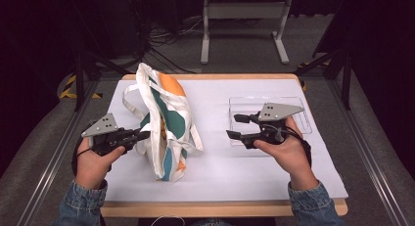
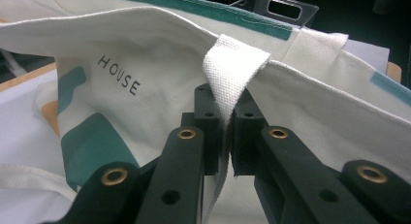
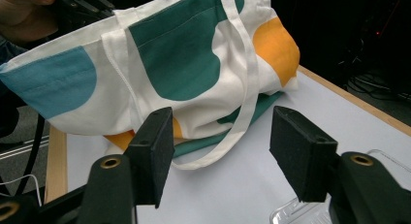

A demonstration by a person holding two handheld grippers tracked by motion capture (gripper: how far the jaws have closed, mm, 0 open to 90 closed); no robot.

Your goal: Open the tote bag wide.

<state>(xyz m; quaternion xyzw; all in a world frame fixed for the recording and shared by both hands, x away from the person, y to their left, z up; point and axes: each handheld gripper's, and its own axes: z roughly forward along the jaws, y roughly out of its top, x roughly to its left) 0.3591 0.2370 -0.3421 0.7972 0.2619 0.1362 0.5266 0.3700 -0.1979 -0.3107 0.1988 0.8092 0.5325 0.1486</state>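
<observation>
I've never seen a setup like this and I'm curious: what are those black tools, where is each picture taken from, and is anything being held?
A person sits at a table holding a hand-operated two-jaw clamp in each hand. One camera looks down from above; the other two ride on the clamps, looking along their jaws. On the table stand a cloth tote bag with teal and orange patches and a clear plastic tray. The left gripper is shut on the bag's white strap, near the bag's rim. The right gripper is open, holding nothing, pointed at the bag.
</observation>
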